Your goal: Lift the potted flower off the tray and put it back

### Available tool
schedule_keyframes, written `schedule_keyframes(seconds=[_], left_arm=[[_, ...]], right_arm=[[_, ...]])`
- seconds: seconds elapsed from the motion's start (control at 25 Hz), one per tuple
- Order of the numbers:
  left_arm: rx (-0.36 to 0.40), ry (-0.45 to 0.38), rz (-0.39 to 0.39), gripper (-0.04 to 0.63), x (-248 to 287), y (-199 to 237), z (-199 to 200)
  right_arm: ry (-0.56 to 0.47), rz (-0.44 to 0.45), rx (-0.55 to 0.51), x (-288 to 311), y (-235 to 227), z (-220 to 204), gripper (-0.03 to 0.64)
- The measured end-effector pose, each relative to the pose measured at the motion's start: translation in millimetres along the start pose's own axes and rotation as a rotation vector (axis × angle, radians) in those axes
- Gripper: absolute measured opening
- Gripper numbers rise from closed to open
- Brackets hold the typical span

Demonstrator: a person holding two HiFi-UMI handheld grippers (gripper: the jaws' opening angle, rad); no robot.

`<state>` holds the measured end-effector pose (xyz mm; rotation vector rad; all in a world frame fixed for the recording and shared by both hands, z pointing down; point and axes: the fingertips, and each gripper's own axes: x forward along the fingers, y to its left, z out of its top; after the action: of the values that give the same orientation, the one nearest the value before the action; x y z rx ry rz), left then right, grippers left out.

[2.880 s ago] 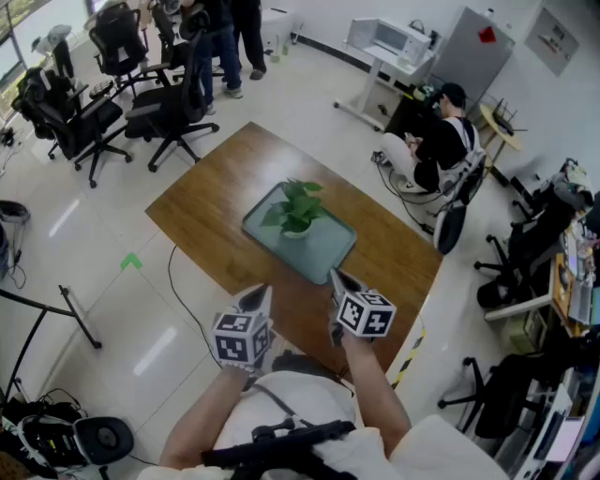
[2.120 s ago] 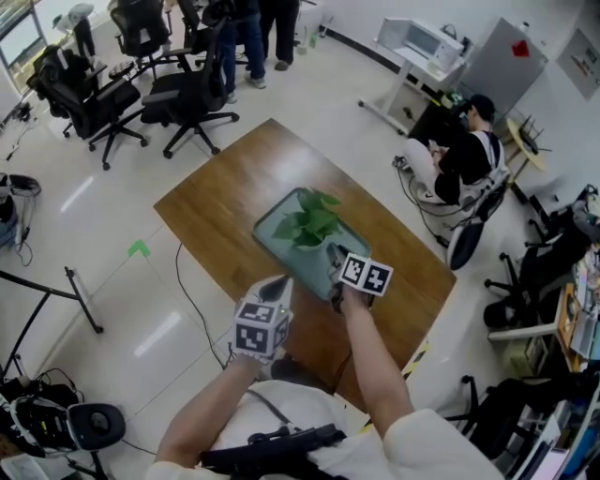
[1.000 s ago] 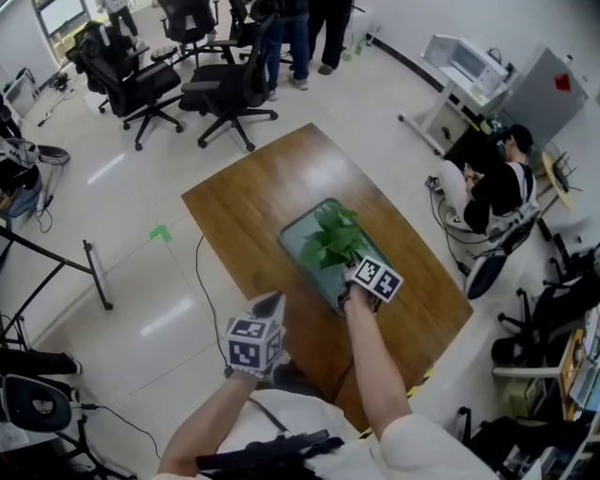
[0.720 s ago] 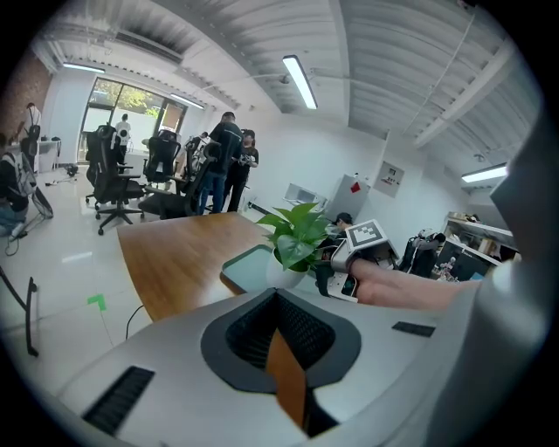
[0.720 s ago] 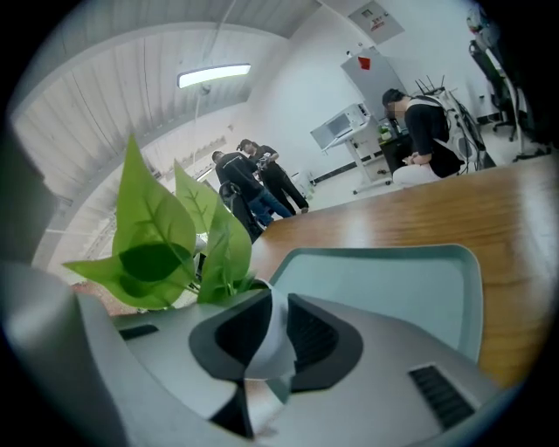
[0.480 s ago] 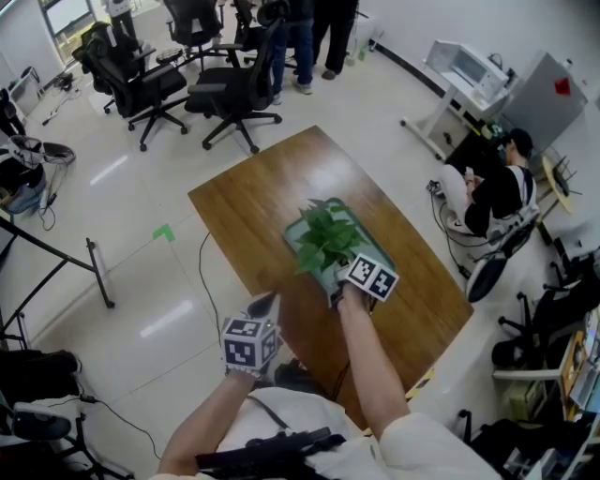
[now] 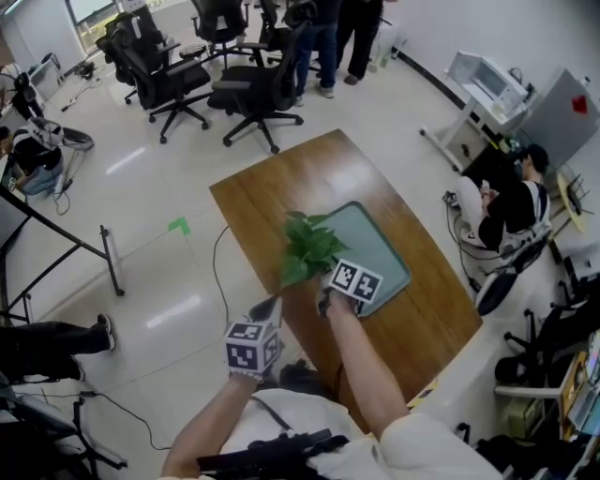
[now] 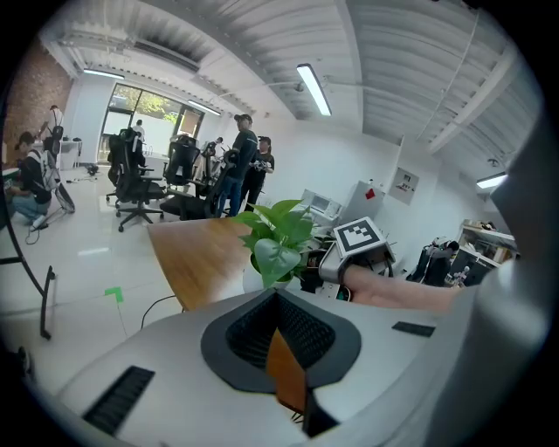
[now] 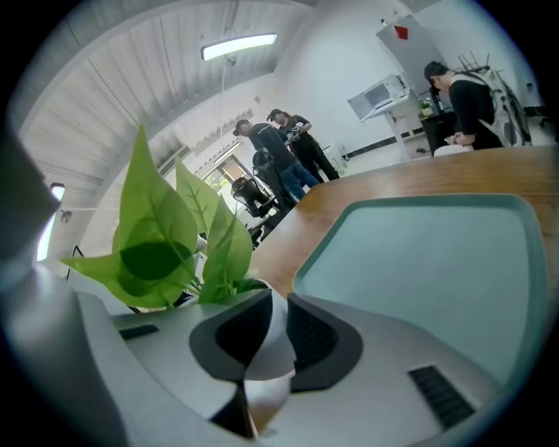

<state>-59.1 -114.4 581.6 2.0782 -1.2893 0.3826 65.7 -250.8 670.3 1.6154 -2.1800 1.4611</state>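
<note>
The potted flower (image 7: 307, 248), green leaves in a small white pot (image 9: 278, 325), hangs in my right gripper (image 7: 319, 283), which is shut on the pot's wall. Its jaws have just been closing, with the pot between them. The plant is left of the grey-green tray (image 7: 380, 246), over bare wood of the table (image 7: 281, 187); I cannot tell whether the pot touches the wood. The tray (image 9: 419, 253) holds nothing. My left gripper (image 7: 270, 306) stays near the table's front edge, shut on nothing. In the left gripper view the plant (image 8: 278, 240) stands just ahead.
Black office chairs (image 7: 253, 89) and standing people (image 7: 328, 28) are beyond the table's far end. A seated person (image 7: 511, 202) is at the right. A cable (image 7: 220, 272) runs on the floor by the table's left edge.
My right gripper has carried the plant leftward, from the tray to the wood beside it. The left gripper has shifted only a little.
</note>
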Motion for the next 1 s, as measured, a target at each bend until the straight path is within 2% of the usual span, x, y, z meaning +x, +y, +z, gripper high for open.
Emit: schedule_keyframes(seconds=[0.4, 0.84, 1.0], left_arm=[[-0.029, -0.014, 0.051, -0.005, -21.1, 20.0, -8.3], [-0.014, -0.020, 0.023, -0.005, -22.5, 17.9, -3.5], [-0.006, -0.027, 0.004, -0.005, -23.0, 15.1, 1.2]], right_arm=[[0.058, -0.003, -0.042, 5.6, 3.5, -39.6, 0.066], [0.081, -0.025, -0.008, 2.8, -4.9, -52.6, 0.095], [0.048, -0.038, 0.011, -8.8, -8.0, -45.1, 0.123]])
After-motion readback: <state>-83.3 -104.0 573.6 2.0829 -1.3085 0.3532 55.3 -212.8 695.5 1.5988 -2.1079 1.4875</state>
